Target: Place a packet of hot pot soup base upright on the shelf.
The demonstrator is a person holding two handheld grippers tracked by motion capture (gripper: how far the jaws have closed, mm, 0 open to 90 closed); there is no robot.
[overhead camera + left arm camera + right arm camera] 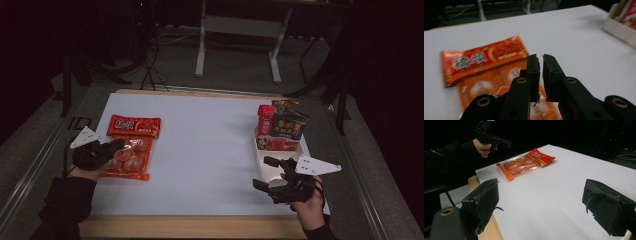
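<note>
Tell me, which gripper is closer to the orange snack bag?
Left. The left gripper hovers right over the orange snack bag, while the right gripper sits across the table beside the white tray.

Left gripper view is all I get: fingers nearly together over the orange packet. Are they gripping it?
Observer: No. The right gripper view shows the left gripper held above the table, clear of the orange packet.
Operator: And the other one?
Observer: The right gripper is open, with nothing between its fingers.
Operator: What's in the tray?
Observer: In the high view the white tray holds a red box and a dark packet, both standing at its far end.
</note>
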